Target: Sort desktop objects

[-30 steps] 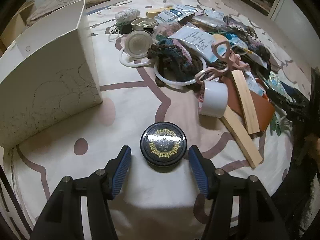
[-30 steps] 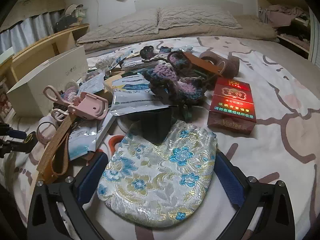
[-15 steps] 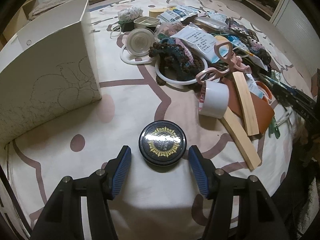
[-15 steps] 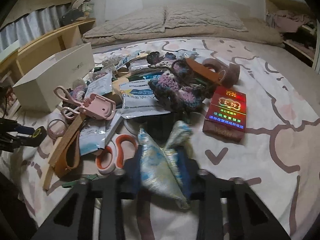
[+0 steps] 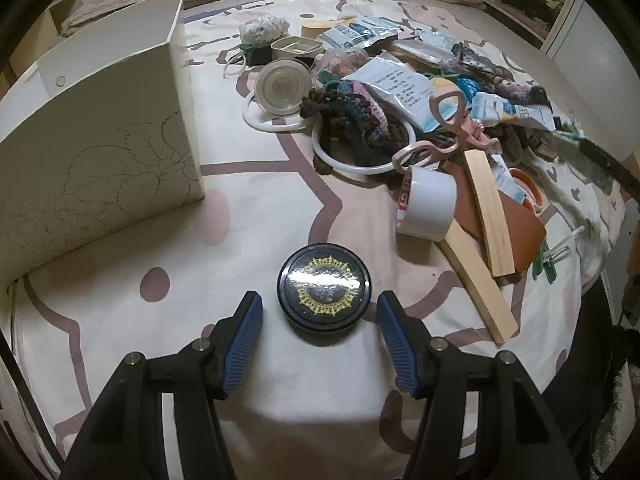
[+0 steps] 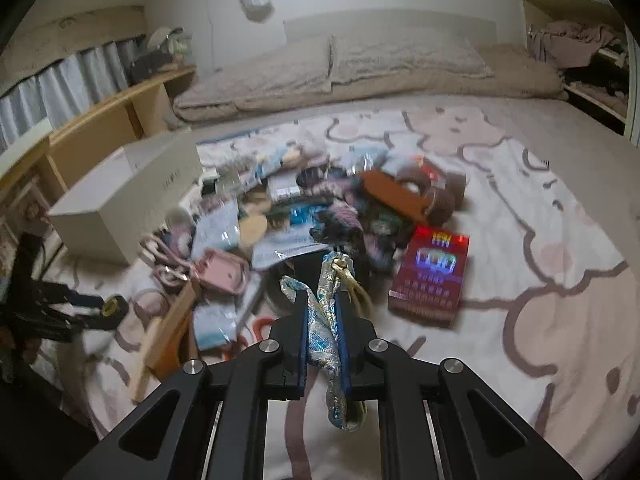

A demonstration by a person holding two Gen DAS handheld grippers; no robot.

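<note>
Left gripper (image 5: 320, 312) fingers spread — black round tin (image 5: 324, 287) between them at 12 o'clock; right gripper (image 6: 324, 312) pinches the brocade pouch (image 6: 330, 344).

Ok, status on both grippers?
Left gripper open, straddling black round tin. Right gripper shut on brocade pouch, lifted. Clutter pile ahead.

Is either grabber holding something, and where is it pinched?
The right gripper pinches the shiny blue-and-silver brocade pouch across its bunched middle. The left gripper holds nothing.
</note>
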